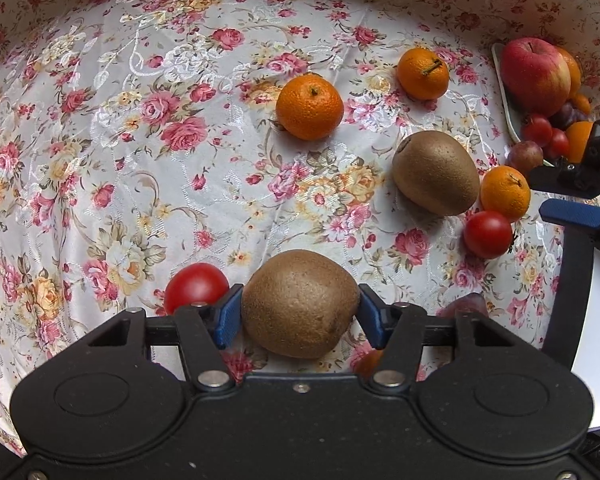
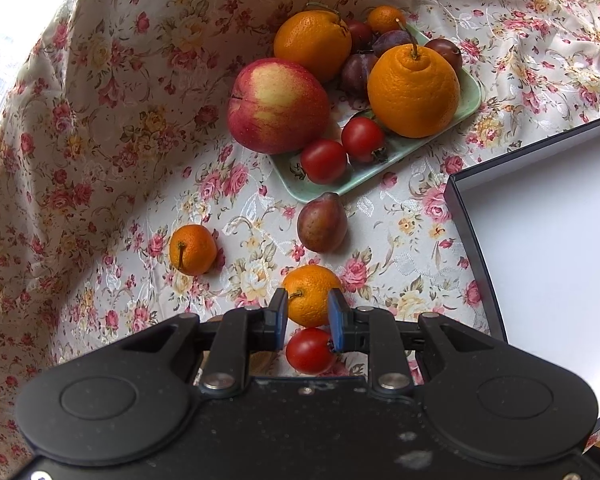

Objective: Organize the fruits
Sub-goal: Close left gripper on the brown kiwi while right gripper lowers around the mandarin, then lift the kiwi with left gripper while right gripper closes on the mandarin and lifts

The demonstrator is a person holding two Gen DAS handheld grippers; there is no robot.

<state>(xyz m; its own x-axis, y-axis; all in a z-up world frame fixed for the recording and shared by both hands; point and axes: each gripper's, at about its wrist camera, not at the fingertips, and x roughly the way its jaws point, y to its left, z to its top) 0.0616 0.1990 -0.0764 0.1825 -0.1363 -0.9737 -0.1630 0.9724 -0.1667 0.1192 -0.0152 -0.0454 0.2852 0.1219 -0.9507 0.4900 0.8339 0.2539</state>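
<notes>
1. The left gripper [image 1: 300, 312] pointed steeply down at the worktop [image 1: 160, 200], its blue fingers [image 1: 228, 320] pressed against both sides of a brown kiwi [image 1: 300, 302], pinching it.
2. A red tomato [image 1: 196, 286] lay just beside that gripper's left finger, on the flowered cloth [image 1: 100, 140].
3. The right gripper [image 2: 308, 320] also pointed down, its fingers [image 2: 280, 320] drawn close together with only a narrow gap; nothing sat between them. Beneath them, on the cloth, lay a second tomato [image 2: 310, 350] and a small mandarin [image 2: 310, 294], close to each other.
4. Farther out in the left view, a second kiwi [image 1: 436, 172] rested near that same mandarin and tomato, with two more mandarins [image 1: 310, 106] beyond it, well apart from the gripper.
5. In the right view, a plum [image 2: 322, 222] lay loose just in front of the green tray [image 2: 380, 178], and another mandarin [image 2: 192, 249] sat off to the left.
6. The tray held an apple [image 2: 278, 106], two oranges [image 2: 414, 90], two tomatoes [image 2: 324, 160] and several dark plums [image 2: 356, 72] at the back.
7. A dark-rimmed box with a white inside [image 2: 540, 240] stood at the right, beside the tray.
8. The cloth rose up in folds behind everything.
</notes>
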